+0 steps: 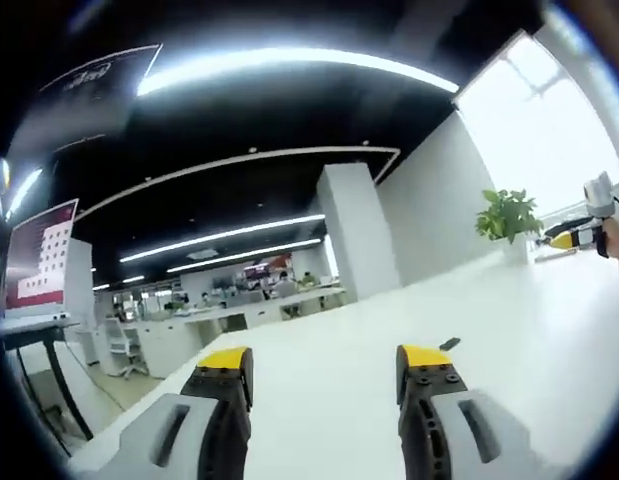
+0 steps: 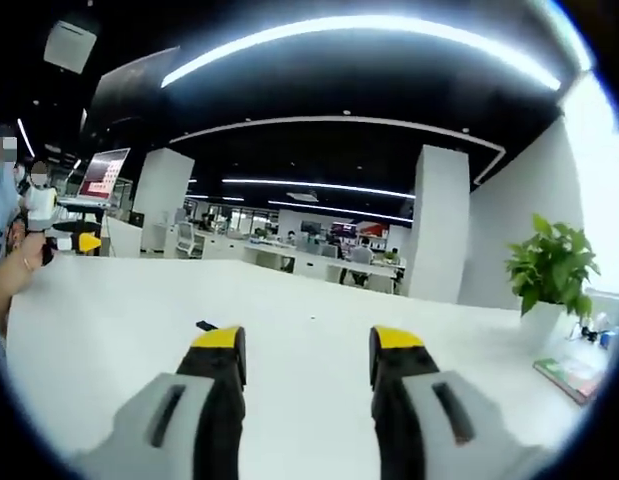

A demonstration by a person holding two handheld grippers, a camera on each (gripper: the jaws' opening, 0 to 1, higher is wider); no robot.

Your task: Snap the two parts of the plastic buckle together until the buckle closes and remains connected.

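While small dark buckle piece (image 1: 449,344) blurs on table (image 1: 529,330), both grippers' fingers (image 1: 226,362) spread, empty.

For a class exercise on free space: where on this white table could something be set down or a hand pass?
Bare table spreads wide ahead of the right tongs, up to a small dark piece by the left tip. Another bare patch lies between the left tongs and the plant. It is crowded near the book under that plant.
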